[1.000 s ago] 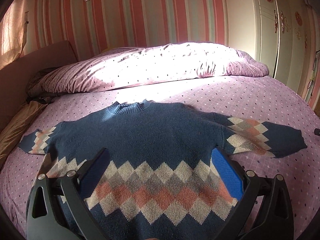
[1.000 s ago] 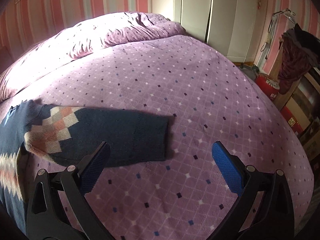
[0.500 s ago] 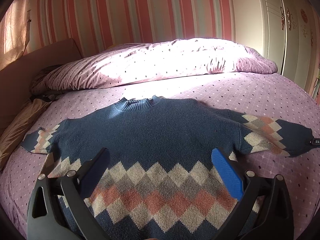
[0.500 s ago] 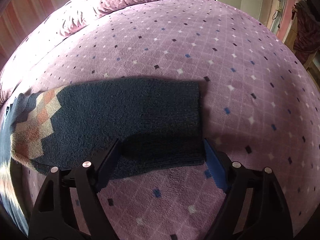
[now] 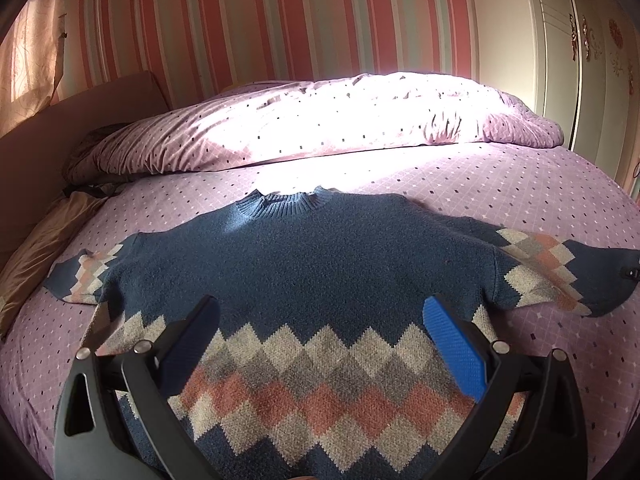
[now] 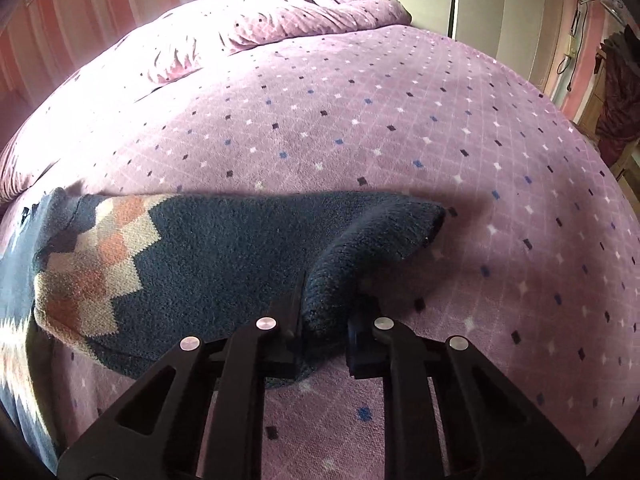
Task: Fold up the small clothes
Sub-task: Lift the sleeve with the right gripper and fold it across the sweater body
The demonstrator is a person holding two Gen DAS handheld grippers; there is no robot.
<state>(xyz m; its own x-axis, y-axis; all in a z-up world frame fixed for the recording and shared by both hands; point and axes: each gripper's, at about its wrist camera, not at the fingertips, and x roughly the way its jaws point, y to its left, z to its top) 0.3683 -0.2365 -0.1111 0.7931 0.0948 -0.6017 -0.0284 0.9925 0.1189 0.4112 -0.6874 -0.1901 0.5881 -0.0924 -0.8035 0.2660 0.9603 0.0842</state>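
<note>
1. Where the right wrist view begins at its lower centre, the right tool (image 6: 326, 330) has its black fingers pinched nearly together on the dark blue cuff of the sweater's sleeve (image 6: 352, 256), which bunches upward between them.
2. At the bottom of the left wrist view, the left tool (image 5: 320, 332) hangs with its blue-padded fingers spread wide, gripping nothing, above the sweater's hem.
3. Across the middle of that view, the dark blue knitted sweater with grey, cream and salmon diamonds (image 5: 312, 264) lies flat on the bed, collar toward the top, sleeves out to both sides.
4. Under it spreads the purple bed cover dotted with small diamonds (image 6: 400, 120).
5. Farther up lies a bunched purple duvet (image 5: 340, 116), sunlit.
6. Behind stands a pink striped wall (image 5: 320, 20).
</note>
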